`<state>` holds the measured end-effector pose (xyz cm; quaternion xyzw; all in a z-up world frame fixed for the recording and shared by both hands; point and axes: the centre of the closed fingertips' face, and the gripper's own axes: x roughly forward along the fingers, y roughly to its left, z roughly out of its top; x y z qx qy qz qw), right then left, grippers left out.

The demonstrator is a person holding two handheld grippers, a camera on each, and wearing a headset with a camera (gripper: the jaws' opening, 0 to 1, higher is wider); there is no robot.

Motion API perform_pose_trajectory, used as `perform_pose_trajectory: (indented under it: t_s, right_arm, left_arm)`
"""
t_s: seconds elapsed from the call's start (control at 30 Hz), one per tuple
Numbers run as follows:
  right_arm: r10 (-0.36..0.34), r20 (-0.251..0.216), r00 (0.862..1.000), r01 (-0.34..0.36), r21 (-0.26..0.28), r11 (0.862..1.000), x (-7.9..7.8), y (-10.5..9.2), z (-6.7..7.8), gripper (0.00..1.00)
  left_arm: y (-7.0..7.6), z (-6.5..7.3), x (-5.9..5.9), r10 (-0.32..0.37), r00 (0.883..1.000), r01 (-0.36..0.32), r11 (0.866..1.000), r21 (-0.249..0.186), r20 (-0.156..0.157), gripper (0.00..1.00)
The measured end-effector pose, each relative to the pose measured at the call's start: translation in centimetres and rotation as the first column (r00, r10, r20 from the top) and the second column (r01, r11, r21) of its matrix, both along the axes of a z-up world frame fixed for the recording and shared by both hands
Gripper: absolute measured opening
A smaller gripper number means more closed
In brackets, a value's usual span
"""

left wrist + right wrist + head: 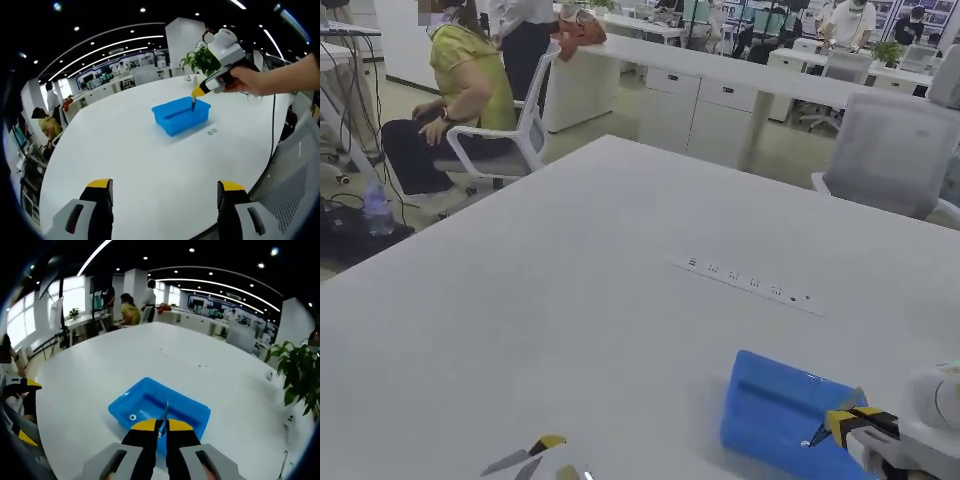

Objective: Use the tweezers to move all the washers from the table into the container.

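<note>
Washers [212,132] lie on the white surface [150,165] just beside the blue container [175,117]; the right gripper view shows another washer [132,417] inside it. The right claw [162,427] pinches the tweezers [164,414], their tips over the container. The left claw [165,200] gapes empty, well apart. A person [460,90] sits beyond the surface in an open office.

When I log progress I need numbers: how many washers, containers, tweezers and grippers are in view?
Washers on the table: 2
Washer in the container: 1
Container: 1
Tweezers: 1
Grippers: 2, left gripper and right gripper
Total: 7
</note>
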<state>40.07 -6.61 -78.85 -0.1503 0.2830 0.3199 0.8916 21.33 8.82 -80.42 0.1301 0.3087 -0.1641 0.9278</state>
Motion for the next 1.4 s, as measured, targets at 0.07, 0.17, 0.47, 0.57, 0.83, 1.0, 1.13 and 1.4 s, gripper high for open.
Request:
perform_pose_trajectory:
  t_s: [0.07,0.17,0.47,0.57,0.83,1.0,1.13,1.4]
  right_arm:
    - [0.007,-0.006,1.0,-0.007,-0.016,1.0,0.0,0.2,-0.5,0.02]
    - [0.015,-0.014,1.0,-0.015,-0.029,0.999,0.0,0.4,-1.1,0.02]
    - [0.037,-0.021,0.999,-0.038,-0.055,0.998,0.1,0.8,-2.0,0.02]
    - [0.038,-0.02,0.999,-0.039,-0.055,0.998,-0.1,0.8,-2.2,0.02]
    - [0.027,-0.01,1.0,-0.028,-0.041,0.999,0.0,0.6,-2.2,0.02]
    - [0.053,-0.055,0.997,-0.056,-0.049,0.997,-0.8,0.7,-3.4,0.03]
    - [0.06,-0.043,0.997,-0.063,-0.07,0.996,-1.0,0.4,-3.0,0.03]
    - [0.052,-0.019,0.998,-0.053,-0.05,0.997,-1.1,-0.2,-1.2,0.03]
  left_arm:
    - [0.0,-0.1,0.0,-0.001,1.0,0.001,1.0,-0.001,-0.004,0.88]
    - [0.0,0.1,0.0,-0.004,1.0,0.004,1.0,0.001,0.005,0.87]
    - [0.0,0.0,0.0,-0.003,1.0,0.003,1.0,0.001,-0.001,0.87]
    - [-0.1,-0.1,-0.1,-0.007,1.0,0.007,1.0,0.007,-0.006,0.87]
    - [0.0,-0.1,-0.1,-0.007,1.0,0.007,1.0,0.012,-0.007,0.87]
    - [0.0,-0.1,-0.1,-0.002,1.0,0.002,1.0,0.007,-0.007,0.87]
    - [0.1,-0.1,0.0,-0.001,1.0,0.001,1.0,0.01,-0.003,0.87]
    - [0.2,0.1,0.0,0.002,1.0,-0.002,1.0,0.015,0.007,0.86]
